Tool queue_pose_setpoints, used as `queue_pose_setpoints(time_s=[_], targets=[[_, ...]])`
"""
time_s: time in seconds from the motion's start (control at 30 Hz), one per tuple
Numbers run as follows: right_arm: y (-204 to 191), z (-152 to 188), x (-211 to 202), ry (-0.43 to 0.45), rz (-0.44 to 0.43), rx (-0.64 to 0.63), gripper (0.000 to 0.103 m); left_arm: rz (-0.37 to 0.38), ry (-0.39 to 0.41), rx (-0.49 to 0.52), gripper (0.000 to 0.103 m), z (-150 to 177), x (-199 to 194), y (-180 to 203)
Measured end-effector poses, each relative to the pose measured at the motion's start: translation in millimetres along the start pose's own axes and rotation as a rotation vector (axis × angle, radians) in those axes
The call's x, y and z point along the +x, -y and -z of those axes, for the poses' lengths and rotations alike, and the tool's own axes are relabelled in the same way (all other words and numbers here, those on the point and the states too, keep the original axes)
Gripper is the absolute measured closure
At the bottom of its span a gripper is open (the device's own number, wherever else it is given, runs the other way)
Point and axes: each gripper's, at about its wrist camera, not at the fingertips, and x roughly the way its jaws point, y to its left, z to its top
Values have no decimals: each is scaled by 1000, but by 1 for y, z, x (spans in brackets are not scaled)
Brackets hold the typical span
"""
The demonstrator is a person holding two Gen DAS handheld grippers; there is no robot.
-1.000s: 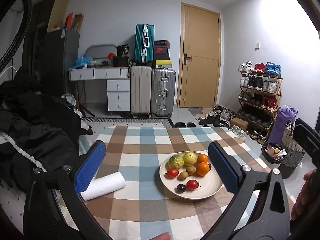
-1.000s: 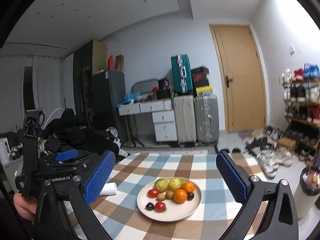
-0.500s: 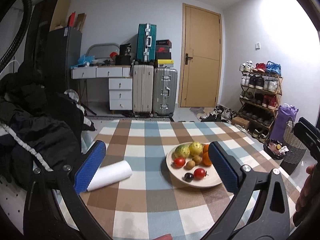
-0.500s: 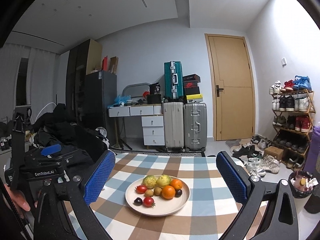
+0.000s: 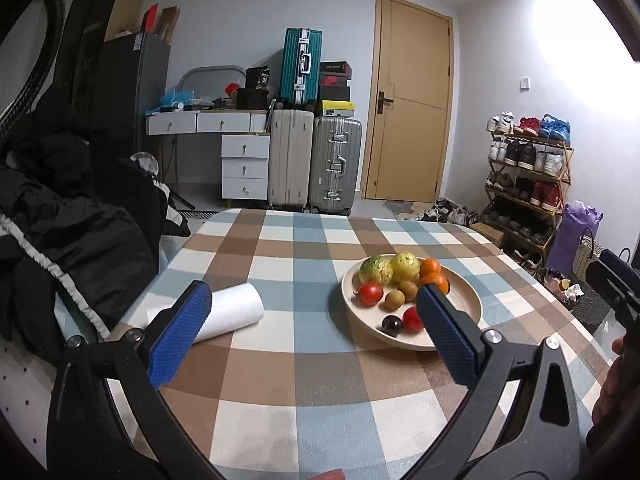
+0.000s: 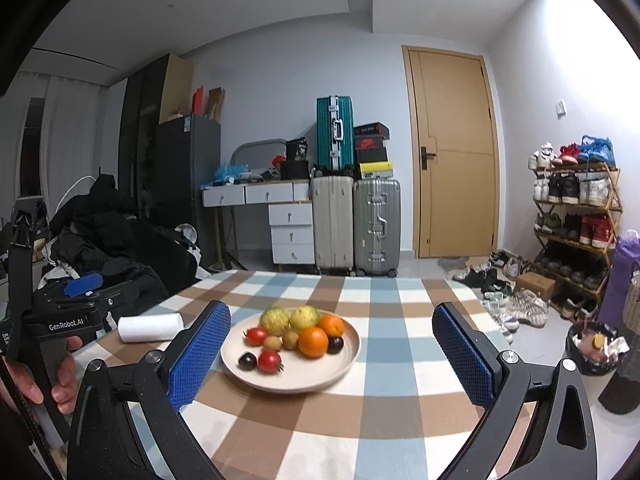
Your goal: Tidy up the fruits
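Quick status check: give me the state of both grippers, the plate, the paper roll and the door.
left gripper: open, empty
right gripper: open, empty
plate: loaded with fruit, on the table
paper roll: lying on its side
door: closed

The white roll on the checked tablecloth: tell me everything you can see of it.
The white roll is a plain cylinder that looks like paper towel, lying on its side on the checked tablecloth near the table's left edge, left of the plate and apart from it. Its flat end faces the left wrist camera's right side. No core or print is discernible. Nothing grips it; in the left view the open left tongs' blue pad overlaps it only visually.
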Motion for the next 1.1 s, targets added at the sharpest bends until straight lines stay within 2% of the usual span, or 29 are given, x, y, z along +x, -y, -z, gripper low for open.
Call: queue_pose_setpoints(time_s=[0.33,0.6,0.73,1.1], targets=[[9,23,18,-27,22,6,0,-16,12,50,1,24,19,3],[9,31,25,-66,32,-3,0,4,0,59,1,26,25,4],[7,33,35,-111,54,-13,0,7,25,81,1,28,24,8],[6,35,34,-107,56,-20,0,13,41,90,1,26,18,11]])
